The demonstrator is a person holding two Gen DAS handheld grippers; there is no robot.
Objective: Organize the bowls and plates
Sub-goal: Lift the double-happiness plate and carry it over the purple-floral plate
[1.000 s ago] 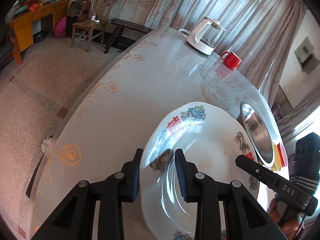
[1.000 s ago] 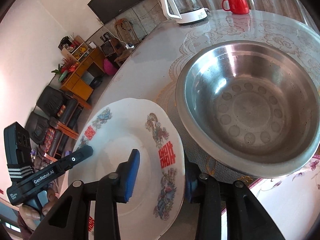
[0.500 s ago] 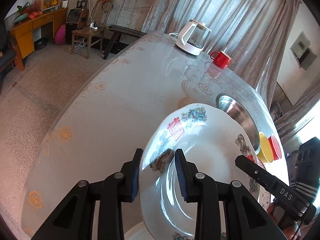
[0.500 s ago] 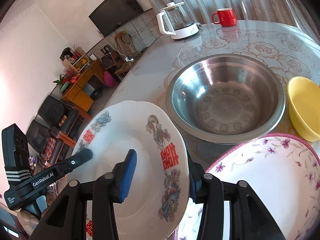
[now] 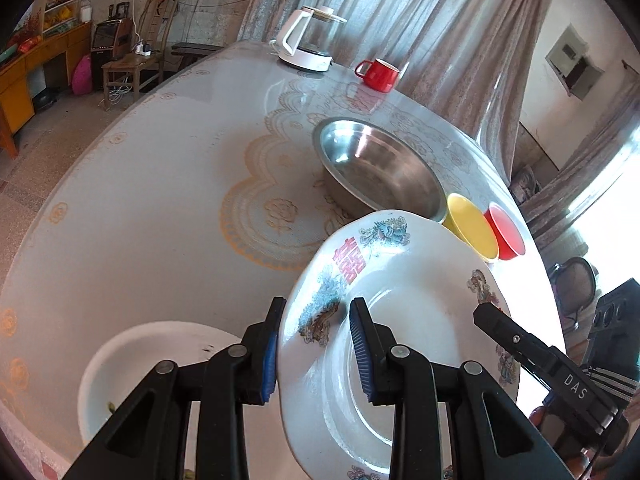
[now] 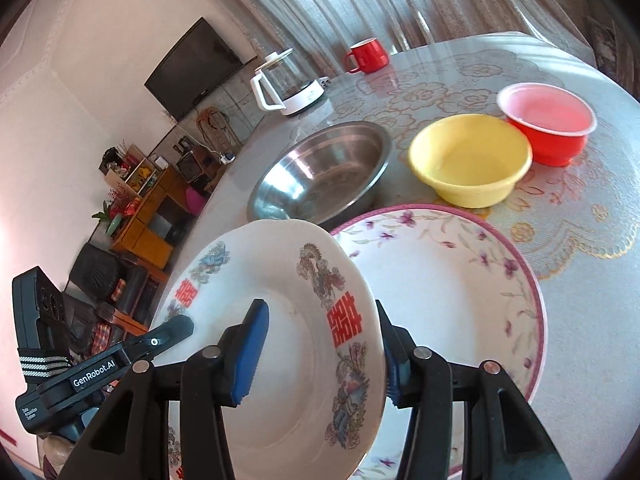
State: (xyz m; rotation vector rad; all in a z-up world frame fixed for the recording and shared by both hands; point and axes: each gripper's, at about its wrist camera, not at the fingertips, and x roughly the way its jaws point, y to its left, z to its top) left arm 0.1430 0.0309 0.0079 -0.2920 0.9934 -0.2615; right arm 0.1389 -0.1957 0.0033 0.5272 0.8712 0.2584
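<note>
Dragon plate [image 6: 280,320] is lifted off the desk [image 5: 140,200], over the purple-rim floral plate [image 6: 460,280], not yet stacked. L gripper [image 5: 316,344] fingers grip its rim. R gripper [image 6: 320,352] fingers have just been widening; rim is between them, inner pad apart. Steel basin [image 6: 320,172], yellow bowl [image 6: 472,160], red bowl [image 6: 548,120] and white bowl [image 5: 152,364] are not nested.

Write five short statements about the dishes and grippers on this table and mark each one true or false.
1. The left gripper grips the rim of the dragon plate. True.
2. The yellow bowl sits inside the steel basin. False: it stands beside it.
3. The red mug stands near the kettle. True.
4. The floral plate is held up. False: it lies on the table.
5. The red bowl is upside down. False: upright.
</note>
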